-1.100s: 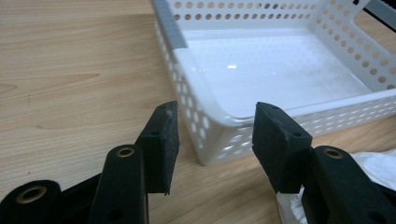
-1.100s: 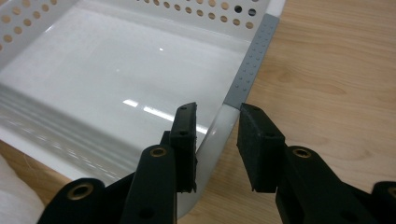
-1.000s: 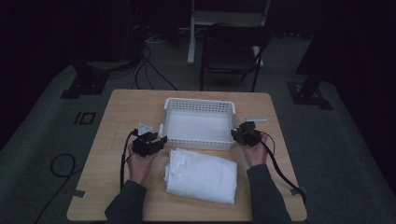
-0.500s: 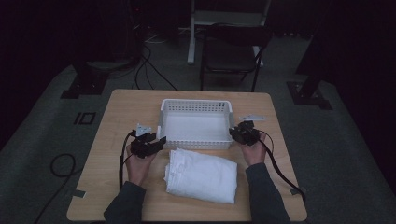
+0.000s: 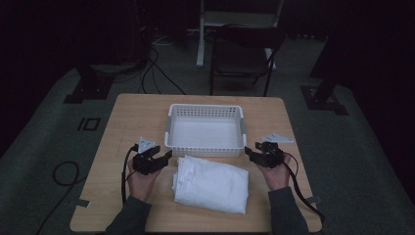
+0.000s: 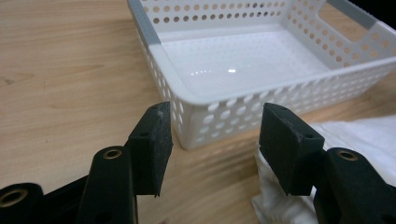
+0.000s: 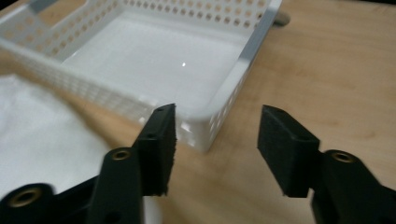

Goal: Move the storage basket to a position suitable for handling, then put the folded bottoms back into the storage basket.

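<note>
Folded white cloth (image 5: 211, 183) lies on the light wooden table (image 5: 127, 117), just before the perforated white plastic basket (image 5: 205, 146), bearing no readable writing. Left gripper (image 5: 164, 157) and right gripper (image 5: 250, 153) flank it, jaws just opened, holding nothing. Dark surroundings hide the black chair (image 5: 242, 54).

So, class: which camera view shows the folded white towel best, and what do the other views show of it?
The high view: the whole folded white towel lies on the table before the basket, between both grippers. The left gripper view shows one rumpled corner past its right jaw. The right gripper view shows a blurred white edge at its left.
</note>
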